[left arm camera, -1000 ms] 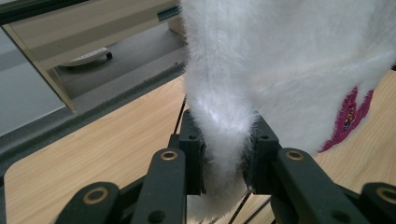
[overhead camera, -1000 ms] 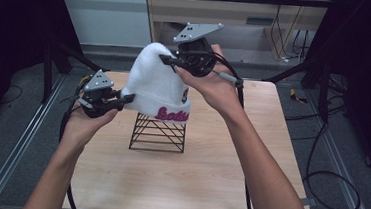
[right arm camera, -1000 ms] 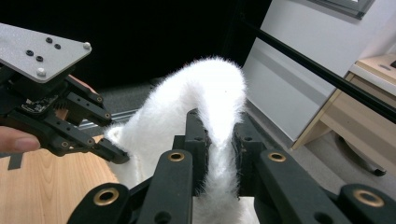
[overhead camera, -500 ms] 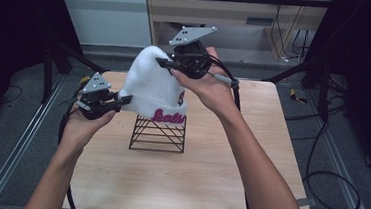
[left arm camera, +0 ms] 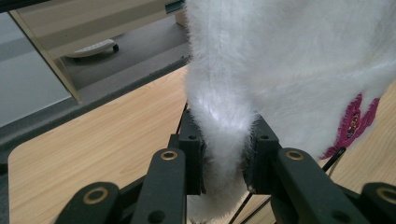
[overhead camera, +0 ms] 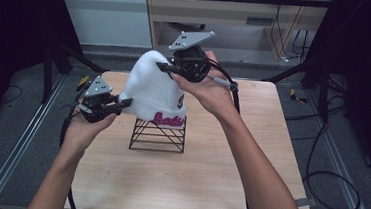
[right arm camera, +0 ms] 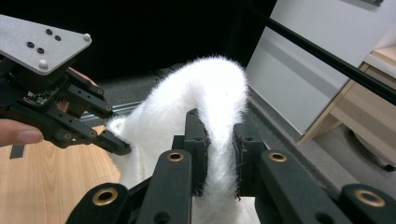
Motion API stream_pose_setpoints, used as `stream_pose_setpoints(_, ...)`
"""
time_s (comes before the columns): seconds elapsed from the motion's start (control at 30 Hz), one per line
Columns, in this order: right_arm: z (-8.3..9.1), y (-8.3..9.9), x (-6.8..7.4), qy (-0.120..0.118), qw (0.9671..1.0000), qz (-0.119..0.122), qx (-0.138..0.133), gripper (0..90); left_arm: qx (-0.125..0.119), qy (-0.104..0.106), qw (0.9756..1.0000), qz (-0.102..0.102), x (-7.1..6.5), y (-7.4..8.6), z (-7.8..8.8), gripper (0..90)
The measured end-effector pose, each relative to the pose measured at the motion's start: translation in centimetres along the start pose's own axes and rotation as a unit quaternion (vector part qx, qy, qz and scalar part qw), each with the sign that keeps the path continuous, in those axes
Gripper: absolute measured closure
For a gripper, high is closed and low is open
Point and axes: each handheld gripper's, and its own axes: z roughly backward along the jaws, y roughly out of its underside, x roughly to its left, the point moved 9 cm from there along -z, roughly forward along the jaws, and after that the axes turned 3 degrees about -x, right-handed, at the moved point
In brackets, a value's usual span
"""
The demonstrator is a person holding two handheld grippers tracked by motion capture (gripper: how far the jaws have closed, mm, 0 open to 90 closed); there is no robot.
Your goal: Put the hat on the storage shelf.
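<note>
A fuzzy white beanie (overhead camera: 155, 93) hangs over a black wire stand (overhead camera: 158, 135) in the middle of the wooden tabletop (overhead camera: 202, 186), held up from two sides. The left tongs (overhead camera: 125, 102) come in low from the left and pinch the hat's lower edge; in the left gripper view, a fold of white fur (left arm camera: 224, 140) is squeezed tight between the two black jaws. The right tongs (overhead camera: 162, 67) reach in from above and behind, clamped on the crown, and the right gripper view shows the fur (right arm camera: 219, 140) bunched between those jaws too, with the left tongs (right arm camera: 116, 144) farther off at the hat's edge. Pink embroidered lettering (overhead camera: 168, 119) runs along the cuff facing me, with a small round patch (overhead camera: 180, 101) just above it. The hem seems to sit just above the stand's top wires, though from here I can't tell whether it touches them.
</note>
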Motion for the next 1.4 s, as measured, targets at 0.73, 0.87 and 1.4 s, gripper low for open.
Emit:
stream_pose_setpoints(0.73, -0.7, 2.9, 1.4, -0.012, 0.9996, 0.005, 0.025, 79.4, 0.015, 0.008, 0.9998, 0.009, -0.6, 3.2, -0.9, 71.6)
stream_pose_setpoints(0.87, -0.8, 3.2, 1.7, -0.014, 0.9995, 0.006, 0.026, 79.5, 0.017, 0.009, 0.9998, 0.010, -0.7, 3.6, -1.0, 71.5)
stream_pose_setpoints(1.4, -1.3, 4.7, 3.0, -0.023, 0.9987, 0.011, 0.043, 79.5, 0.028, 0.011, 0.9994, 0.018, -0.9, 5.8, -1.5, 71.3)
